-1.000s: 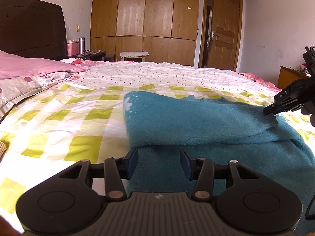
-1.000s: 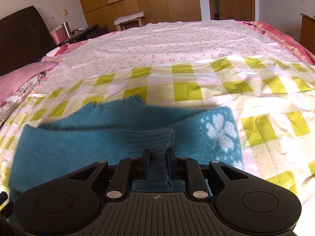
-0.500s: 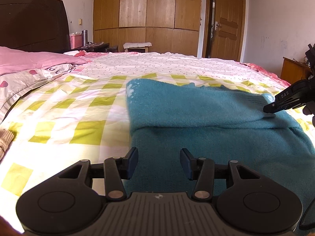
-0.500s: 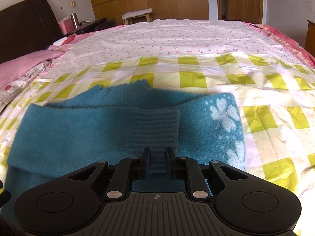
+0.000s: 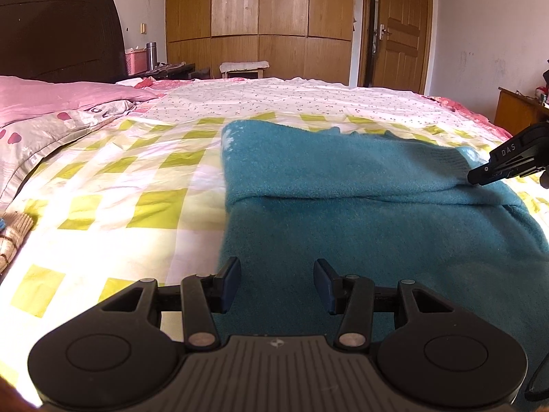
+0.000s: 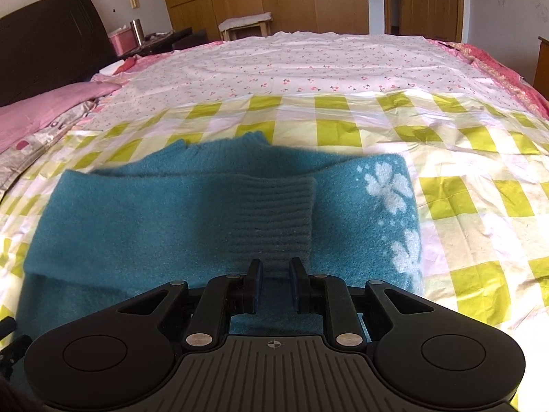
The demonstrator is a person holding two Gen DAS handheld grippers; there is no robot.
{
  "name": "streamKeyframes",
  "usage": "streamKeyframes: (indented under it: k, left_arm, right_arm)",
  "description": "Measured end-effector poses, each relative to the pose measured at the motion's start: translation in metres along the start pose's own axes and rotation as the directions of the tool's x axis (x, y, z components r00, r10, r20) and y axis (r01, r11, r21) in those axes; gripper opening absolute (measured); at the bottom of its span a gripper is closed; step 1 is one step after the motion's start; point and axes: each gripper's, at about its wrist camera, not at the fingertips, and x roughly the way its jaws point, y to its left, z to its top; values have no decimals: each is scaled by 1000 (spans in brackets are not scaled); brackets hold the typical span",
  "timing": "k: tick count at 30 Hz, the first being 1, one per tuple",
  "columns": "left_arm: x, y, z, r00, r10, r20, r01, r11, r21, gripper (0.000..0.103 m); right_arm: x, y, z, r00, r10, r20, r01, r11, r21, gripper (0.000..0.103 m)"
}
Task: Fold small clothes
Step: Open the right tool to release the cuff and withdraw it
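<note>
A teal knit sweater with white flower marks lies on the yellow-checked sheet, one sleeve folded across its body. In the right wrist view the sweater fills the near middle, with the sleeve's ribbed cuff lying just ahead of my right gripper. The right jaws stand slightly apart and the cuff lies flat, not gripped. My left gripper is open and empty, low over the sweater's near left edge. The right gripper's tip shows at the right of the left wrist view, by the cuff.
The bed stretches ahead with a floral sheet beyond the checked one. Pink pillows lie at the left. A beige knit item sits at the left edge. Wooden wardrobes and a door stand behind.
My right gripper has opened a little and let the cuff down onto the sweater, then backed off slightly. The left gripper stayed open and shifted a little over the sweater's edge.
</note>
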Motion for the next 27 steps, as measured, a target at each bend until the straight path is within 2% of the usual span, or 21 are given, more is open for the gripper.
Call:
streamKeyframes:
  k: [4,14,27]
  left_arm:
    - [-2,-3,0,1000,3,0,-3,1000,11,52]
    - [-8,-2,-1,1000,21,10,-21,1000,-9,52]
    - [-47,-5,2,983,88,164,-87,996,-12,54]
  right_arm:
    - [2,0,-7,999,-11,-30,11,1000,-14,19]
    - [-10,1,-11,1000,-13,-24,13,1000,-10,19]
    - [-60,-20,-34,1000,-4,18,4,1000,19,19]
